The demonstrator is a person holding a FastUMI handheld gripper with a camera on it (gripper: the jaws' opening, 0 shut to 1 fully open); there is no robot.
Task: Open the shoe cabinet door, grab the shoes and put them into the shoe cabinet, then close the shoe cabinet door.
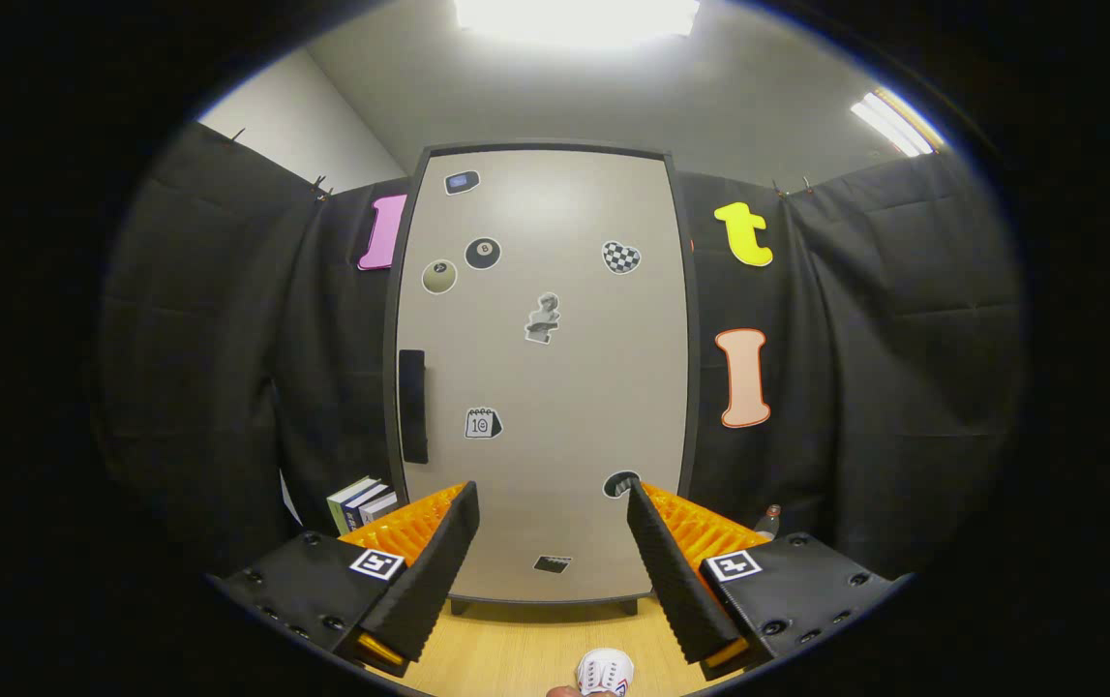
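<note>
The shoe cabinet stands upright beyond my fingers, a tall pale door in a dark frame with several stickers on it. Its door is closed, and a dark vertical handle sits at the door's left edge. My gripper is open, well short of the cabinet, with nothing between its fingers. Below and between the fingers, the toe of a white shoe rests on the wooden floor, close to me.
Several books stand against the wall left of the cabinet's foot. A small bottle stands to the cabinet's right. Black cloth walls close in on both sides.
</note>
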